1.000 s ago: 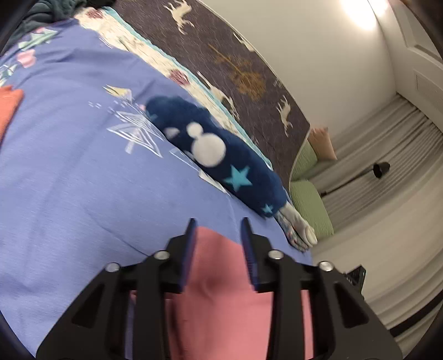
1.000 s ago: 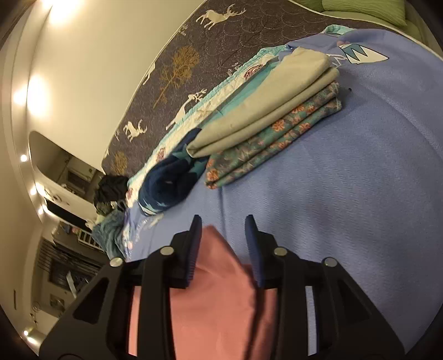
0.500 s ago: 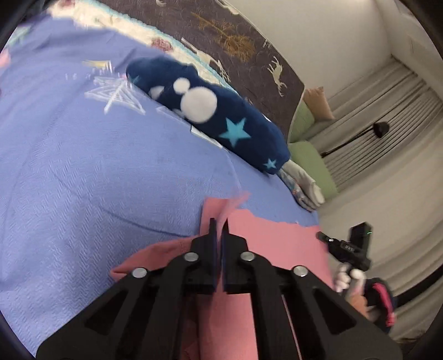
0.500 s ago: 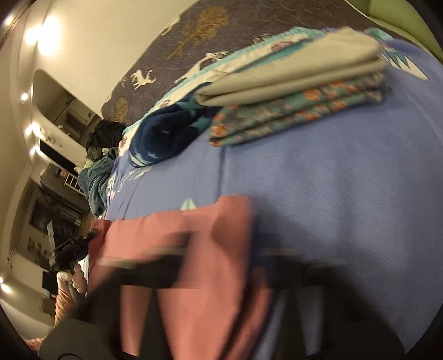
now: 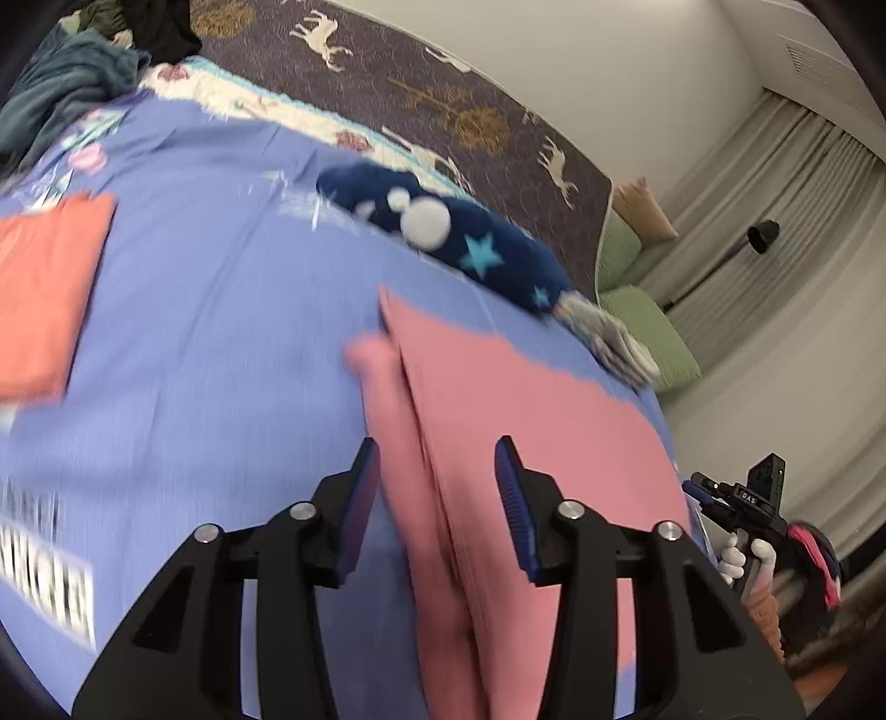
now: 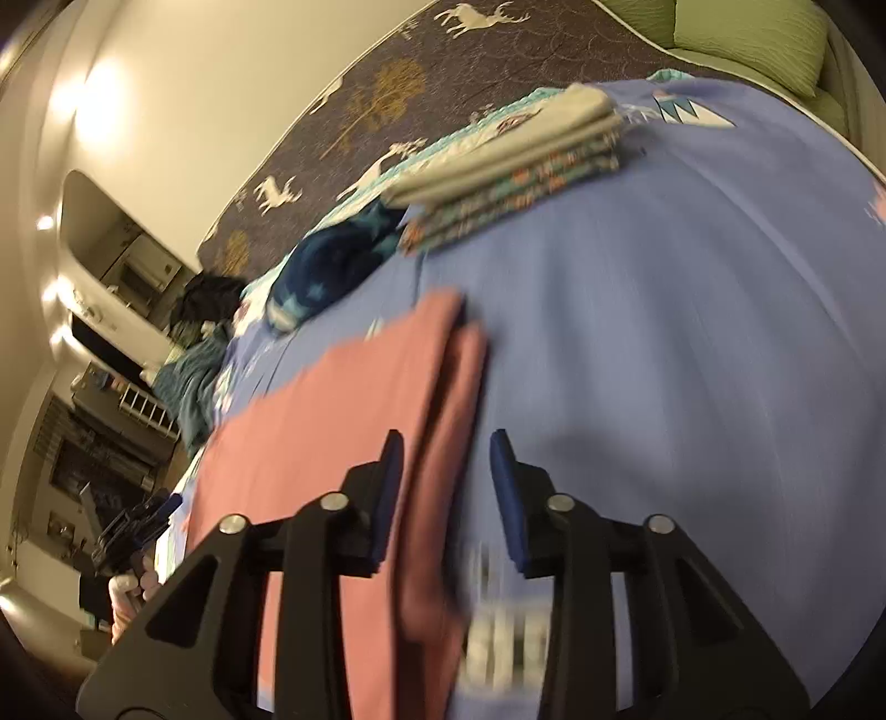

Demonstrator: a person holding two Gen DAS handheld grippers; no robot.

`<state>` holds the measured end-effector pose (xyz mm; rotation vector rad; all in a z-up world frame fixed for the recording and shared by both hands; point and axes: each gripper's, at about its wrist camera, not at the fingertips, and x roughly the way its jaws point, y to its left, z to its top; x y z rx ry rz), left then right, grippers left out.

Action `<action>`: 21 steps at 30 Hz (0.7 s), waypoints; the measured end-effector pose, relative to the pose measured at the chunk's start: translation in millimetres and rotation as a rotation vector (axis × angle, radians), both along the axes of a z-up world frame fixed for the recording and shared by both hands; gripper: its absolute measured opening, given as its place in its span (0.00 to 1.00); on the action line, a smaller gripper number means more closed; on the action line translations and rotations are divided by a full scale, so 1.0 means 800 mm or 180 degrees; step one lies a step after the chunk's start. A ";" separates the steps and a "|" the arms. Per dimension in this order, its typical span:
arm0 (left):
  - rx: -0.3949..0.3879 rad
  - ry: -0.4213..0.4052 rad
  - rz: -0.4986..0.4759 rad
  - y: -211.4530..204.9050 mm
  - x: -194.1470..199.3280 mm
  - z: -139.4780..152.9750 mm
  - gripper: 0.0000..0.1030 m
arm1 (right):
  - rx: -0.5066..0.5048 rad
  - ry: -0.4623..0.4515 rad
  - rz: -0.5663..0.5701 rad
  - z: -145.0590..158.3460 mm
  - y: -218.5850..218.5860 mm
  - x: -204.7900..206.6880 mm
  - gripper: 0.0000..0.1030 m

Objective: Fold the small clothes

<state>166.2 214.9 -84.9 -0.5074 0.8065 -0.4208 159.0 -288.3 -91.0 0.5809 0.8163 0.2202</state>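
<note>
A pink garment (image 5: 515,421) lies folded on the blue bedsheet (image 5: 210,343); its folded left edge runs between my fingers. My left gripper (image 5: 437,493) is open above that edge and holds nothing. In the right wrist view the same pink garment (image 6: 354,421) lies flat with its right folded edge under my right gripper (image 6: 446,487), which is open and empty. The right gripper also shows at the right edge of the left wrist view (image 5: 742,498).
A navy star-print plush item (image 5: 443,243) lies beyond the garment. A stack of folded clothes (image 6: 515,171) sits far on the bed. An orange folded cloth (image 5: 44,293) lies at left. A dark reindeer blanket (image 5: 443,105) and green pillows (image 6: 747,33) border the sheet.
Both grippers shut on the pink garment half a second ago and carried its edge over. Now both have opened, let go and drawn back, leaving the garment folded flat.
</note>
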 end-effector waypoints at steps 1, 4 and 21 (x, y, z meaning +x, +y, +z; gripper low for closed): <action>0.0002 0.0031 -0.0021 -0.001 -0.010 -0.003 0.46 | -0.0033 0.0015 0.0048 -0.001 0.006 -0.022 0.37; 0.0003 0.0108 -0.0120 -0.010 -0.048 -0.009 0.53 | -0.0042 0.0025 0.0159 -0.004 0.018 -0.073 0.42; 0.1196 -0.0226 0.0066 -0.066 -0.106 0.016 0.36 | -0.0152 0.0117 0.0169 -0.019 0.044 -0.141 0.48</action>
